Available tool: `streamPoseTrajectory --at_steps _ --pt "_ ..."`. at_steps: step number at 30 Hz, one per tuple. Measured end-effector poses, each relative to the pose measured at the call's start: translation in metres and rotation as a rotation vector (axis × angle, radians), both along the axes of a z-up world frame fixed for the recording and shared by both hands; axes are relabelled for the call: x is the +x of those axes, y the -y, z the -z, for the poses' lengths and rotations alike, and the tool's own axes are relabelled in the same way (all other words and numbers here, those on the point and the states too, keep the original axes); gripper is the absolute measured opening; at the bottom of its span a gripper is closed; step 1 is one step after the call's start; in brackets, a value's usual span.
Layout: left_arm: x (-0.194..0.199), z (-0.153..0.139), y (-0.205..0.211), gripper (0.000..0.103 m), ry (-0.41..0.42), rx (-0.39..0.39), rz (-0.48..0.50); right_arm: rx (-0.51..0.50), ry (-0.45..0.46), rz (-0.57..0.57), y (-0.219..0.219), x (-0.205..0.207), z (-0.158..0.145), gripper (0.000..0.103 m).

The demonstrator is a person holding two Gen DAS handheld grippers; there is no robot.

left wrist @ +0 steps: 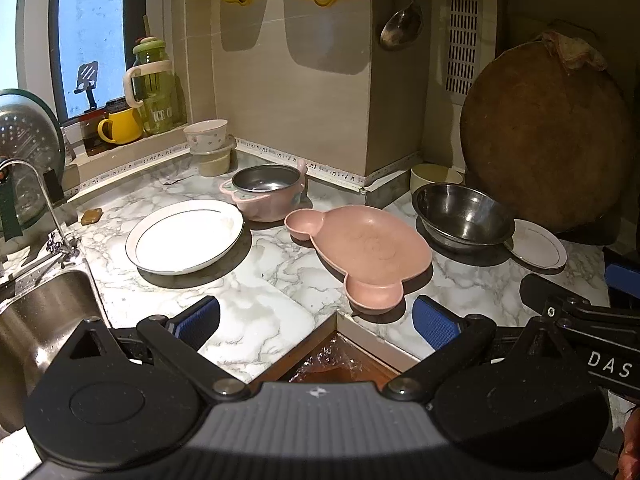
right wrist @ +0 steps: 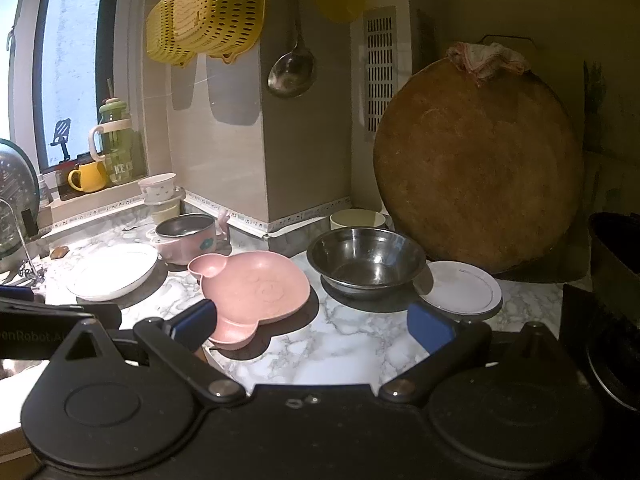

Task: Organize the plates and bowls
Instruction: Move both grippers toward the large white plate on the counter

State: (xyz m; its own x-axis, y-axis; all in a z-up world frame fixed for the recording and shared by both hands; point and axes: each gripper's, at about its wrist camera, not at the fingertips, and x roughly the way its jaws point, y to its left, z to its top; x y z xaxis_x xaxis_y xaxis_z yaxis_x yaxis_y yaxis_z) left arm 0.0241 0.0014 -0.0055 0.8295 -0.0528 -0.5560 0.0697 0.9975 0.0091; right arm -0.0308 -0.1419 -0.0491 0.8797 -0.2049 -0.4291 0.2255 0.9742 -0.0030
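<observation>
Two white plates (left wrist: 185, 236) (left wrist: 538, 247), one pink plate (left wrist: 362, 246), two steel bowls (left wrist: 464, 214) (left wrist: 264, 182) on my marble counter (left wrist: 256, 304). Green jar (left wrist: 154, 88) reads "ICE". My left claw (left wrist: 318, 322) and right claw (right wrist: 314, 326) gape, released, holding nothing.

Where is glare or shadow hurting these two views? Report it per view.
Left wrist view: sunlight washes out the large white gold-rimmed plate; the pink pig-shaped plastic plate casts a hard shadow. Right wrist view: the same white plate glares; the round wooden chopping board stands dim; fisheye bends the window frame.

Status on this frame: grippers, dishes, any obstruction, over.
Left gripper and right gripper open, empty. Pink plate, steel bowl, white plate on counter, untouched. Nothing in the way.
</observation>
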Motion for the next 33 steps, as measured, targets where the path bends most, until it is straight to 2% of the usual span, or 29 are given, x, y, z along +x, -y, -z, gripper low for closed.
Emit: streamPoseTrajectory --at_steps 18,33 --pt "0.0045 0.0002 0.0025 0.103 0.006 -0.006 0.016 0.014 -0.008 0.018 0.0036 0.0019 -0.0008 0.102" --pt "0.0032 -0.0049 0.0058 0.103 0.033 -0.012 0.023 0.006 0.032 0.008 0.0054 -0.0018 -0.0046 0.099"
